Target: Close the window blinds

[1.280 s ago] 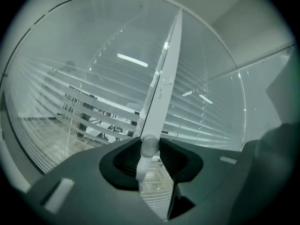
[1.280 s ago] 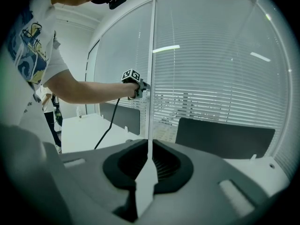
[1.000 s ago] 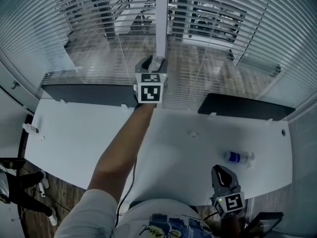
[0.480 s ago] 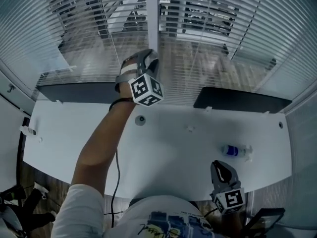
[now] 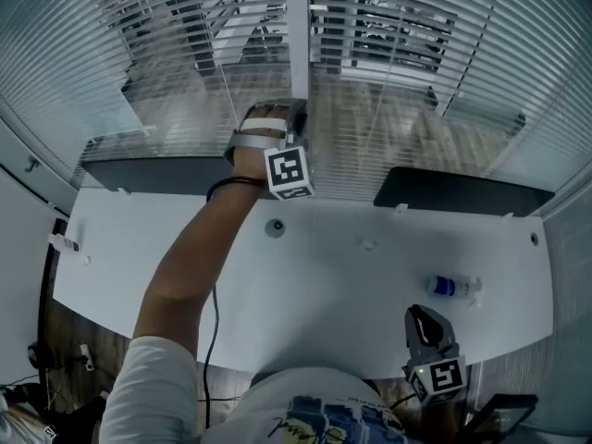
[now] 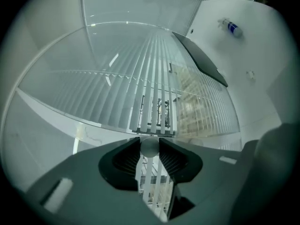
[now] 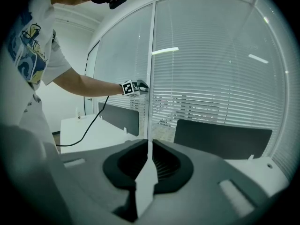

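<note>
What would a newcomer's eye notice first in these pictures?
The left gripper is raised at the white slatted window blinds above the white desk. Its jaws have just been closing on a thin white round rod. The right gripper is shut at the desk's near edge, near a small bottle with a blue label.

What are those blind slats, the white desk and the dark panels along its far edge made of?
Blind slats: probably thin painted aluminium or plastic; narrow, pale, faintly shiny.
Desk: likely white laminate over board; smooth, matte, uniform.
Dark panels: perhaps fabric-covered or matte plastic; flat, dull charcoal, no glare.
</note>
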Tool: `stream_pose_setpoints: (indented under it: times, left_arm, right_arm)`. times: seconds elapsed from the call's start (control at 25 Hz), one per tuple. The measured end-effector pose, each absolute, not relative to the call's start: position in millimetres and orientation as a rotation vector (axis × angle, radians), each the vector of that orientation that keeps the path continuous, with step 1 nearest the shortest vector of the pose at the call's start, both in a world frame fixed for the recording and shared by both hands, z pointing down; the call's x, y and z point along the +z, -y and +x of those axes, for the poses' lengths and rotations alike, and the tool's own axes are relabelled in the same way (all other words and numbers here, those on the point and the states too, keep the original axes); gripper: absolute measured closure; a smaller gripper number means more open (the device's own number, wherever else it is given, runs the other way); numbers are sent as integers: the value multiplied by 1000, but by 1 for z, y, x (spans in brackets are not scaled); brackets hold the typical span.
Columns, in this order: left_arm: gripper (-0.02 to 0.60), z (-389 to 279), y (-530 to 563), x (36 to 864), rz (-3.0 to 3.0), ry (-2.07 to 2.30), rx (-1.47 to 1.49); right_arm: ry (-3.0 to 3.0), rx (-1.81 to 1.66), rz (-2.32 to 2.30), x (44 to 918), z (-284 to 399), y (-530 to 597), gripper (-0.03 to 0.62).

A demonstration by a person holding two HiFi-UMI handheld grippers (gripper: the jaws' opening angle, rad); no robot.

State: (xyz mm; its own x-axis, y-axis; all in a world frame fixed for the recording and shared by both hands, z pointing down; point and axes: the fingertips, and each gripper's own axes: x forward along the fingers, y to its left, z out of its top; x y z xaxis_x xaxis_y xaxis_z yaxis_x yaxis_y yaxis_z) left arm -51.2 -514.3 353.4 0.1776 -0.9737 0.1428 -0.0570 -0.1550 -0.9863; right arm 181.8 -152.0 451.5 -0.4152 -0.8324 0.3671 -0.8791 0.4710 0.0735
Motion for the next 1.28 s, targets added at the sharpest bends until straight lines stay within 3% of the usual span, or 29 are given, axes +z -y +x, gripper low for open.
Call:
stream_pose_setpoints:
  times: [0.96, 1.28]
  left_arm:
    - [456, -66, 513, 336, -2272, -1845, -379]
    - [446, -67, 511, 336, -2176, -1762, -494]
  right_arm:
    - [2372, 191, 1432, 457, 180, 159, 565]
    - [2380, 187, 1437, 452, 180, 158, 565]
